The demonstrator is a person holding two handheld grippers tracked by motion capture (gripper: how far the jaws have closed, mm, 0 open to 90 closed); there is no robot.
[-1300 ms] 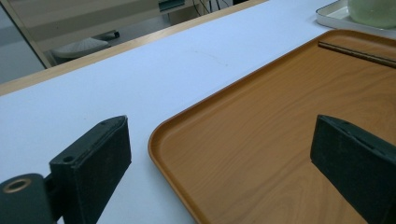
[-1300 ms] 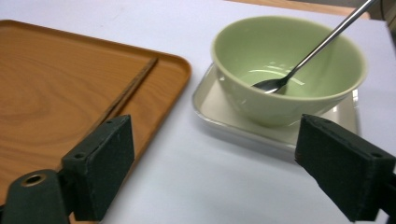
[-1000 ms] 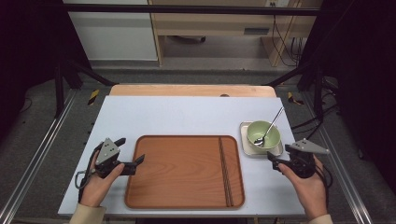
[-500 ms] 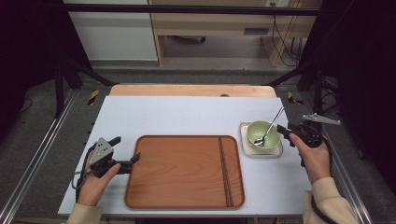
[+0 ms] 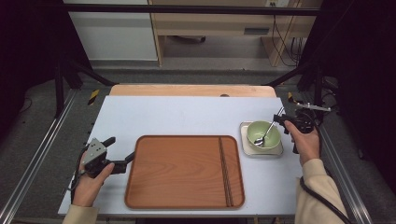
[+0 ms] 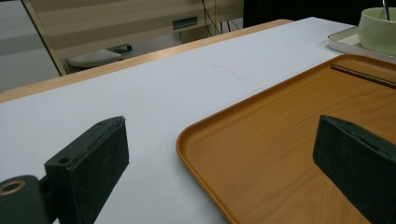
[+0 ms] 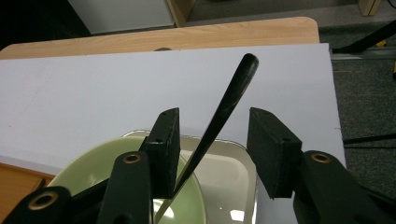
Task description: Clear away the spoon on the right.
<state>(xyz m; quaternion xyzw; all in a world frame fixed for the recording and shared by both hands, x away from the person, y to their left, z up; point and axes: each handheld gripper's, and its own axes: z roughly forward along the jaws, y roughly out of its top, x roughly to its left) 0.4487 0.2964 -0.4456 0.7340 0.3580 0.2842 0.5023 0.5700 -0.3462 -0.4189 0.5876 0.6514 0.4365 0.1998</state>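
Idling near-left, left gripper [image 5: 122, 163] sits open astride the wooden tray [image 5: 187, 172] edge, nothing between its pads. Far right, right gripper [image 7: 212, 151] has swung in from the near side to the spoon [image 7: 224, 109] standing in the green bowl [image 5: 263, 132] on the small white dish [image 5: 246, 148]. Its jaws have just been closing around the handle; contact looks not yet made, hard to tell. Spoon pickup likely next.

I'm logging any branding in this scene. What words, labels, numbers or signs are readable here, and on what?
None can be read: the wooden tray, green bowl, spoon and table carry no print.
A small label on the far cabinet is too blurred to read.
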